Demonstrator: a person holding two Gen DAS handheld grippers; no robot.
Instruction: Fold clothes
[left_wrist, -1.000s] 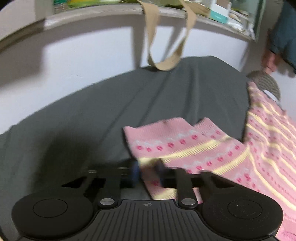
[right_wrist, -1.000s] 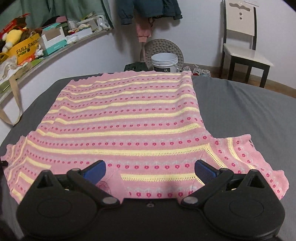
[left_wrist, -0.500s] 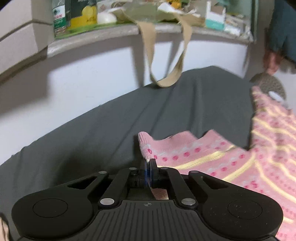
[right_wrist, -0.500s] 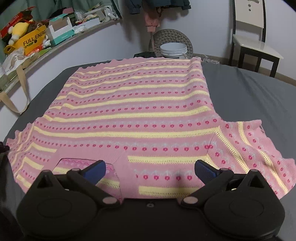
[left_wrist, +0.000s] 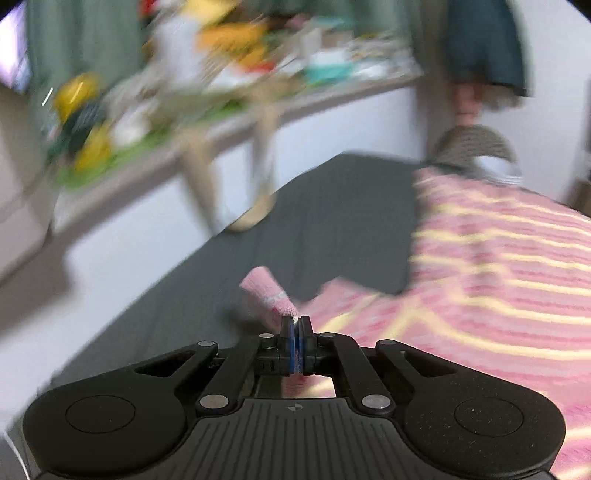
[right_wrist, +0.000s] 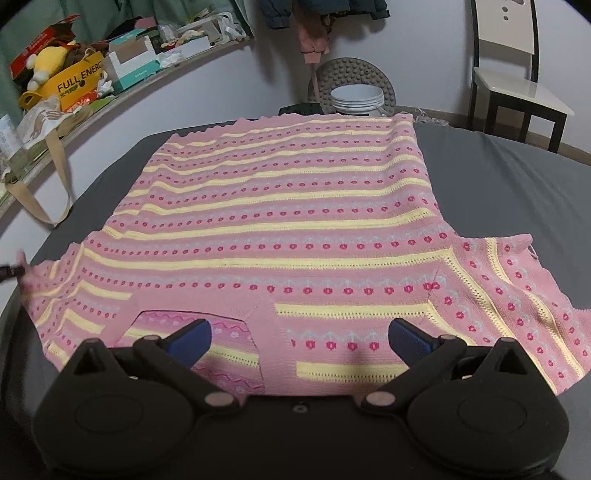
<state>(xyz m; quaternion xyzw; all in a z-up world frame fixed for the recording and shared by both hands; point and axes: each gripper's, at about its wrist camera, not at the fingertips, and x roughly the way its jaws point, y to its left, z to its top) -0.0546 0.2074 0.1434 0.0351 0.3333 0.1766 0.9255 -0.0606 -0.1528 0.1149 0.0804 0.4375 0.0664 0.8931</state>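
A pink knitted sweater with yellow stripes and red dots lies flat on the dark grey surface, collar end towards me. In the left wrist view my left gripper is shut on the edge of the sweater's left sleeve, lifting it off the surface; the rest of the sweater spreads to the right. In the right wrist view my right gripper stands open just above the collar area, nothing between its blue pads. The left gripper's tip peeks in at the far left, at the sleeve.
A cluttered shelf with boxes and a hanging beige bag strap runs along the left wall. Beyond the far edge stand a white bucket and a white chair. Bare grey surface lies to the sweater's right.
My left gripper closed on the sleeve edge, then rose and swung with it, so the sleeve now lifts off the surface. The right gripper stayed open and nearly still.
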